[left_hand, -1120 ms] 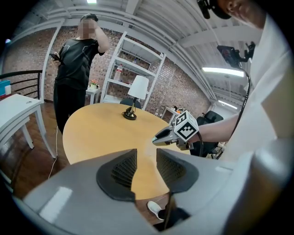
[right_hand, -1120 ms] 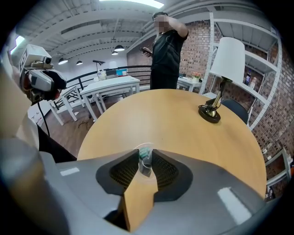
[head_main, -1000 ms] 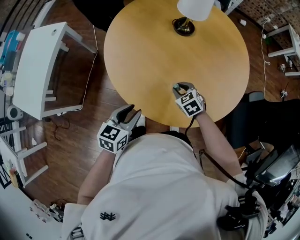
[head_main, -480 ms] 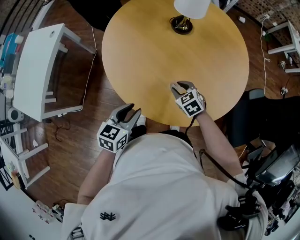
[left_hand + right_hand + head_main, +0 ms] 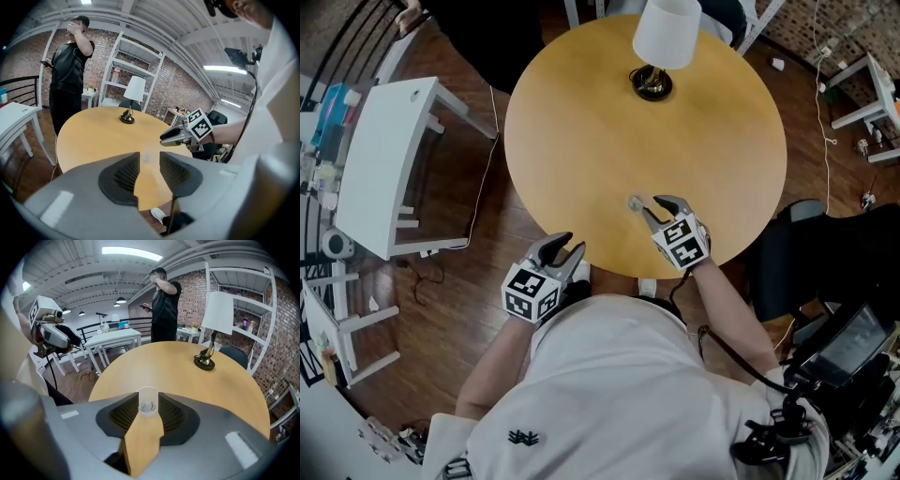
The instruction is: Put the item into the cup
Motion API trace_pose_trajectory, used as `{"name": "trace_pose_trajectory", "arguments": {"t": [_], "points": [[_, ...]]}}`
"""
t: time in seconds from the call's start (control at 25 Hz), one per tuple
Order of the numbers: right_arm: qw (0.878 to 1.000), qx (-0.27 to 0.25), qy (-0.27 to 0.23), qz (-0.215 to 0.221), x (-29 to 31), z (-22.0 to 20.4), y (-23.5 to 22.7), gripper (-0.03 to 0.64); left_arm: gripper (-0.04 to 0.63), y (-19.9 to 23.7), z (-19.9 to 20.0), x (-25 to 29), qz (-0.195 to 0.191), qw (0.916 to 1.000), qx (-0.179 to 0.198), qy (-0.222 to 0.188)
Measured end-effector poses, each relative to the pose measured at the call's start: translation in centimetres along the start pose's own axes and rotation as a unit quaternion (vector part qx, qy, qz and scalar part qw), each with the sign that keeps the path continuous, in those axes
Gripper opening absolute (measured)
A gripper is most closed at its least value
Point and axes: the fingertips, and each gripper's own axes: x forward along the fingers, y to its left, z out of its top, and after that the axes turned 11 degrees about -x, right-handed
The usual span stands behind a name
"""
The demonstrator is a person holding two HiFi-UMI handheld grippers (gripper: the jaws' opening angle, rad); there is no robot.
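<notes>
A small clear cup stands on the round wooden table near its front edge. In the right gripper view a small pale item lies inside the cup. My right gripper is just behind the cup, its tips level with the cup's sides. Its jaws are closing a little, but the pads do not press on the cup. My left gripper hovers off the table's near edge, open, with nothing between its fingers. From the left gripper view the right gripper shows side-on.
A lamp with a white shade and a dark base stands at the table's far side. A white side table is to the left, a dark chair to the right. A person in black stands beyond the table.
My right gripper has drawn back toward the table's near edge. The cup, not seen before, now shows just past its tips. The left gripper has hardly moved.
</notes>
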Motion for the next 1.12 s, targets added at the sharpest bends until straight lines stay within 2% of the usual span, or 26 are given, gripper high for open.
{"name": "trace_pose_trajectory", "arguments": {"t": [0.16, 0.32, 0.44, 0.56, 0.68, 0.88, 1.0, 1.12], "points": [[0.999, 0.017, -0.04, 0.005, -4.5, -0.5, -0.2, 0.135, 0.114, -3.0, -0.3, 1.0, 0.015, 0.9999, 0.0, -0.002], [0.997, 0.032, -0.072, 0.027, -9.1, -3.2, 0.5, 0.135, 0.114, -7.0, -2.0, 1.7, 0.036, 0.9993, -0.012, 0.006], [0.996, 0.024, -0.074, 0.042, -11.2, -5.7, 1.7, 0.135, 0.114, -9.2, -3.9, 1.6, 0.051, 0.9985, -0.02, 0.009], [0.998, -0.002, -0.053, 0.042, -13.0, -8.5, 2.9, 0.135, 0.114, -11.5, -5.8, 1.0, 0.053, 0.9983, -0.017, 0.017], [0.998, 0.004, -0.057, 0.023, -15.2, -9.8, 3.3, 0.135, 0.114, -13.0, -6.3, 0.1, 0.051, 0.9987, -0.001, 0.01], [0.996, 0.016, -0.082, -0.028, -18.5, -9.3, 4.8, 0.132, 0.114, -14.7, -6.7, -3.0, 0.034, 0.9988, 0.027, -0.024], [0.994, 0.033, -0.089, -0.048, -19.6, -9.8, 8.8, 0.13, 0.114, -15.0, -10.2, -6.4, 0.018, 0.9986, 0.033, -0.038], [0.991, 0.055, -0.099, -0.073, -20.4, -10.4, 14.3, 0.13, 0.114, -14.1, -14.4, -10.7, -0.008, 0.9981, 0.009, -0.06]]}}
